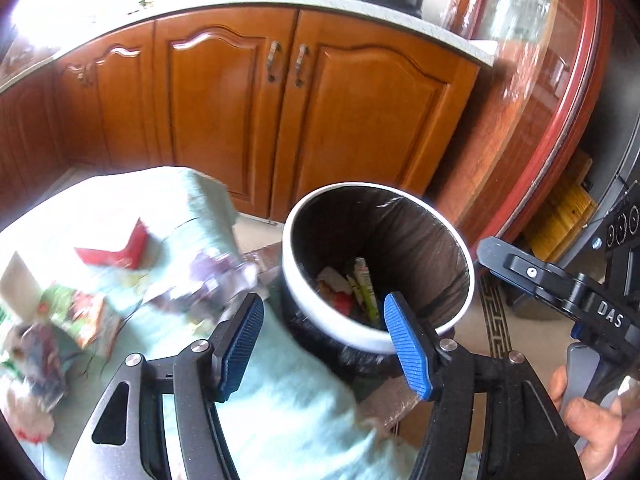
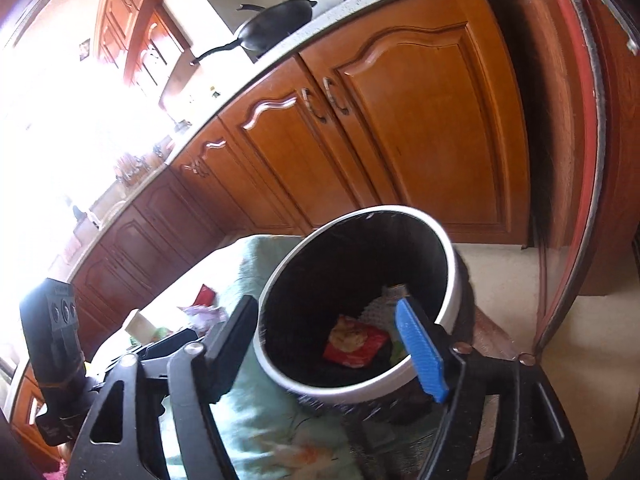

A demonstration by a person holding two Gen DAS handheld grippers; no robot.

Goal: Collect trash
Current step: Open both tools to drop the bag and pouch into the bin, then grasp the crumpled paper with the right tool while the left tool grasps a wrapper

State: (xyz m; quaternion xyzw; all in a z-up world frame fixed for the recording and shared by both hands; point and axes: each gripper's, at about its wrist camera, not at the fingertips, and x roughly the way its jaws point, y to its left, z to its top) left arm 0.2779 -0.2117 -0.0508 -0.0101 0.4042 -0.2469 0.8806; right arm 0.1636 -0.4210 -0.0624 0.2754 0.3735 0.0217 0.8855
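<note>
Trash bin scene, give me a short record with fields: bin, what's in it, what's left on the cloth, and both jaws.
bin: round, white rim, dark liner, beside the cloth-covered table
contents: red snack packet, green-and-white wrapper
left on cloth: red wrapper, crumpled silvery wrapper, green packet
left gripper: jaws open, empty
right gripper: jaws open, empty

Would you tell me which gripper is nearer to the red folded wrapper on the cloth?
Left. The left gripper hangs open at the bin edge beside the cloth, with the wrapper just ahead-left. The right gripper is open over the bin, farther away.
</note>
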